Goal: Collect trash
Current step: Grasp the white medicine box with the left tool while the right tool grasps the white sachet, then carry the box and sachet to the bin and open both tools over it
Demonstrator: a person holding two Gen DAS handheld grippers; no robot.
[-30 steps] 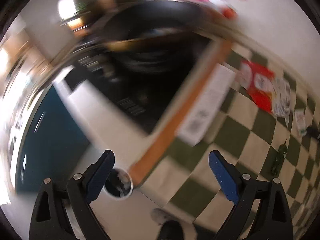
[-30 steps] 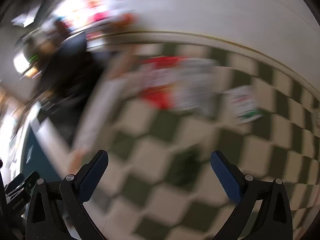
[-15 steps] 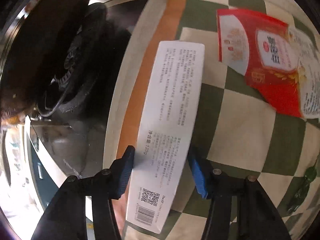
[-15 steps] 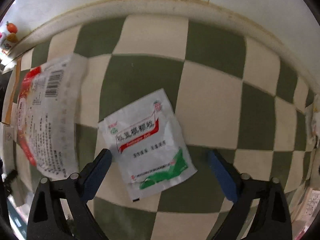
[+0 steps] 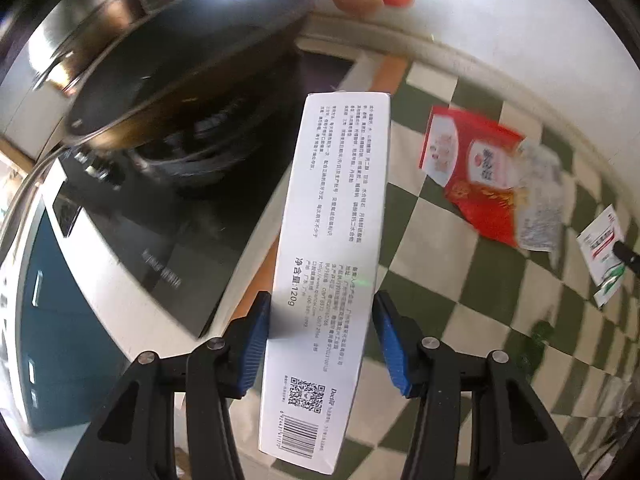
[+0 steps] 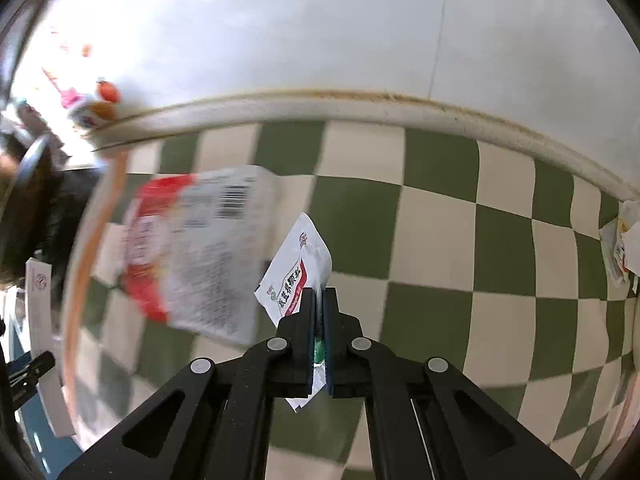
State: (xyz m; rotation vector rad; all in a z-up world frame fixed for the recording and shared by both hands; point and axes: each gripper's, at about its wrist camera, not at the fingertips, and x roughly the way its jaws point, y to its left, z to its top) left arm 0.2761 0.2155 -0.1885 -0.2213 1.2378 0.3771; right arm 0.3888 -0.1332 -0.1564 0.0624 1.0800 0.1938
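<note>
1. The left gripper (image 5: 320, 340) clamps a long white box (image 5: 332, 248), lifted above the checkered cloth (image 5: 432, 272).
2. The right gripper (image 6: 319, 320) pinches a white sachet (image 6: 296, 272).
3. Only the left view shows the black pan (image 5: 188, 64); the red packet (image 5: 472, 168) lies beyond.

White carton (image 5: 332, 264) in left gripper (image 5: 322, 344): "净含量:120g" printed mid-face, QR code and barcode below it near the gripper end, small word beside the QR unclear. White sachet (image 6: 298, 274) in right gripper (image 6: 319, 304): red band with Chinese characters, unreadable. Red-and-white bag (image 6: 204, 248) left of the sachet: barcode only.
</note>
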